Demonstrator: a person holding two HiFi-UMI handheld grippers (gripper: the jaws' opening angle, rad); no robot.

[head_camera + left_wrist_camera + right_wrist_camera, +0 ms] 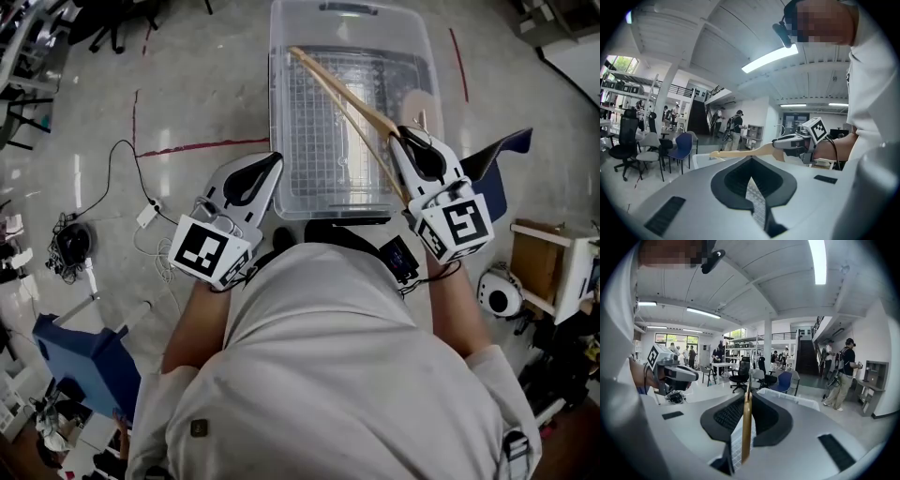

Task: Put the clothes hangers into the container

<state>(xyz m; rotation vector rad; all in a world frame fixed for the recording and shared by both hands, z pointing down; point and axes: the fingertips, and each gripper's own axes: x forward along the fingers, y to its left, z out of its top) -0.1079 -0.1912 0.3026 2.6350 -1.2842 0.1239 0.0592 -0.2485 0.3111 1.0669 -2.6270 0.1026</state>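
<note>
A wooden clothes hanger (pixel 347 98) slants over the clear plastic container (pixel 281 122), and my right gripper (pixel 401 136) is shut on its near end beside the metal hook. In the right gripper view the hanger (pixel 746 427) stands edge-on between the jaws of the right gripper (pixel 747 397), with the container's rim (pixel 787 397) just beyond. My left gripper (pixel 272 161) hovers at the container's near left corner, shut and with nothing in it. In the left gripper view, past the left gripper (pixel 751 177), the right gripper (pixel 778 143) holds the hanger (pixel 740 152) above the container (pixel 701 159).
A wire grid shows through the container's bottom. On the floor to the left lie cables and a power strip (pixel 145 214), with a blue chair (pixel 89 361) nearer. A wooden box (pixel 539 262) stands at the right. Red tape lines mark the floor. People stand far off.
</note>
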